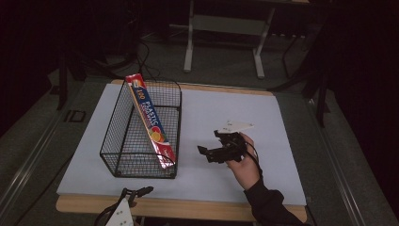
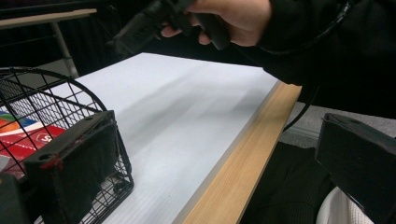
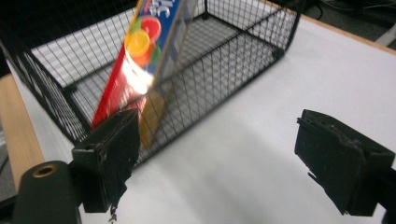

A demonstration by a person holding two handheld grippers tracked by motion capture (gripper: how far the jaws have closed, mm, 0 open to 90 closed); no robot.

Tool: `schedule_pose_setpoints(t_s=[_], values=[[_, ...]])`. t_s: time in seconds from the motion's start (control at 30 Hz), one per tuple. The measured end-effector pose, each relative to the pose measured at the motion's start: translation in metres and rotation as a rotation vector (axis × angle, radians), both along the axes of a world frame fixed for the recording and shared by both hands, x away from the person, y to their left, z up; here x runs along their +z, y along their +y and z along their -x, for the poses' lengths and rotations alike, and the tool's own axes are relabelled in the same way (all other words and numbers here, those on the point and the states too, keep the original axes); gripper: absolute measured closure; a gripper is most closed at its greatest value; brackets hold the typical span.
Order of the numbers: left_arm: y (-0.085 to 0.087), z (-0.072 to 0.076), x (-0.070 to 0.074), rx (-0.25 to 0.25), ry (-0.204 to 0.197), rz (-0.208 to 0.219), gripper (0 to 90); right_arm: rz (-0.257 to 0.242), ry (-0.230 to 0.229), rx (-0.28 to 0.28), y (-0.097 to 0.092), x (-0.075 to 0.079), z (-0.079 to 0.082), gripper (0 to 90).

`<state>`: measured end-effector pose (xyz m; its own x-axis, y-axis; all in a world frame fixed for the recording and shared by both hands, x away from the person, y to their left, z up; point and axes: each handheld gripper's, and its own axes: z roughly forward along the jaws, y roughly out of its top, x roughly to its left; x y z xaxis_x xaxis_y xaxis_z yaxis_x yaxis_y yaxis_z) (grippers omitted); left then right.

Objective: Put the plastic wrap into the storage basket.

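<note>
**Box in basket, both hands free**

Down at the near edge, left hand-held gripper (image 1: 141, 191): jaws wide apart, nothing held, parked low. Next along, wire basket (image 1: 123, 123) with the box (image 1: 150, 120) propped at a slant inside, top end poking over the far rim. Probably best nudged flat, gently, without snagging mesh. Further right, right hand-held gripper (image 1: 211, 153), jaws spread, empty, aimed at the basket. White surface (image 1: 211, 113) with a wood edge; beyond, dim room, grey floor, a stand's legs (image 1: 223, 44).
</note>
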<state>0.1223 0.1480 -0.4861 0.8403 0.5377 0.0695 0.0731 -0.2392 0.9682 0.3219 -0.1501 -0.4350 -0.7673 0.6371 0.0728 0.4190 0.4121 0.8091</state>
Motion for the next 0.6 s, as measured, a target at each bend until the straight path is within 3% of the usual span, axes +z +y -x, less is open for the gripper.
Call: schedule_pose_setpoints(t_s=[0.23, 0.4, 0.6], values=[[-0.001, 0.0, 0.0, -0.001, -0.005, -0.004, 0.2, -0.017, 0.008, -0.027, -0.025, -0.011, 0.007, 14.4], [-0.001, 0.0, 0.0, 0.0, -0.005, -0.007, 0.2, -0.007, 0.002, -0.059, -0.041, -0.03, 0.016, 14.6], [-0.002, 0.0, 0.0, -0.003, -0.004, -0.011, 0.2, 0.008, 0.051, -0.061, -0.055, -0.051, 0.024, 14.1]])
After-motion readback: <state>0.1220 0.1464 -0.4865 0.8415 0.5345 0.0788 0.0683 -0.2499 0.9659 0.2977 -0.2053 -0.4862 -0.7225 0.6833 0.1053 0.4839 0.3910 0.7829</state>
